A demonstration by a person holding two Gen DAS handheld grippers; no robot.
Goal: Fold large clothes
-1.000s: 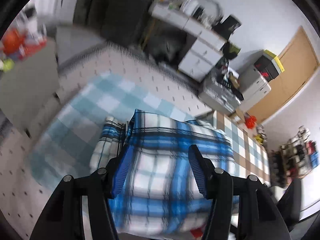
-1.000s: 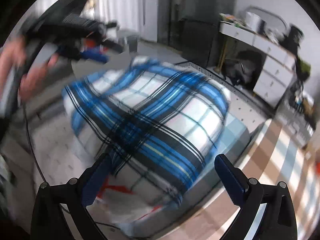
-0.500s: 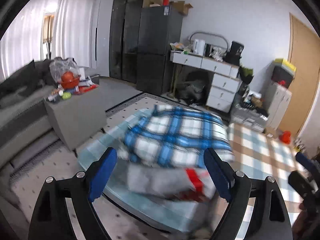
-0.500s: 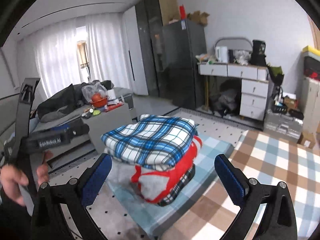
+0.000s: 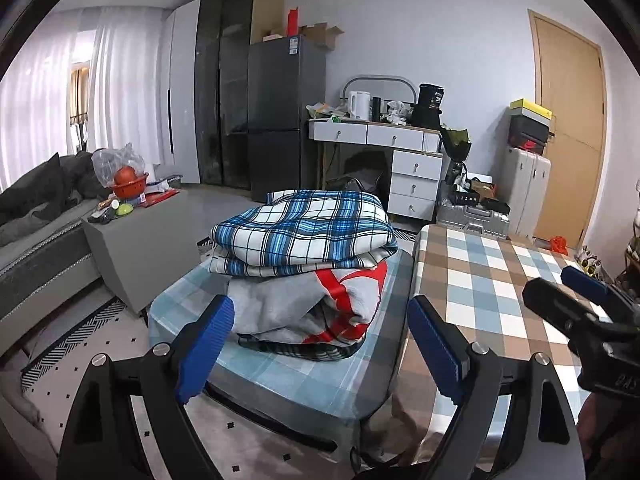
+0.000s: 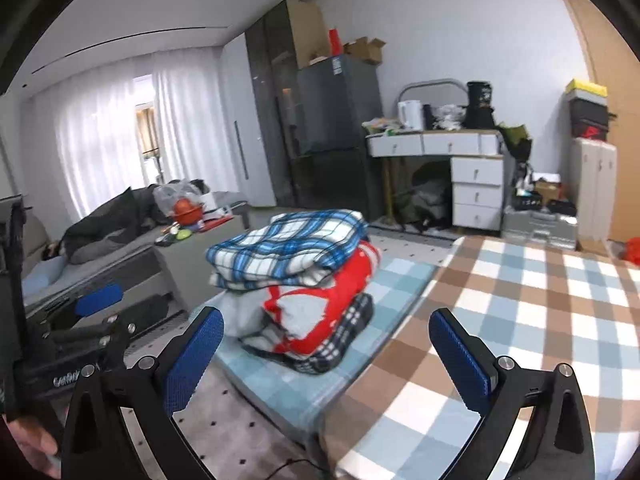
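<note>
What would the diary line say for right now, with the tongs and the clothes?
left tongs: open, empty | right tongs: open, empty | blue plaid garment: folded, top of clothes stack

Blue-and-white plaid on the top folded garment (image 5: 304, 232); grey with red beneath on the sweatshirt (image 5: 308, 304); pale blue checks on the low table's cloth (image 5: 280, 376); brown, blue and white checks on the tablecloth (image 5: 488, 280).

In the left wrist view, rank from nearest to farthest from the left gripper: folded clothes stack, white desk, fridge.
From the left gripper:
1. Folded clothes stack, straight ahead on the blue-checked surface.
2. White desk, behind the stack, slightly right.
3. Fridge, back wall, left of the desk.
</note>
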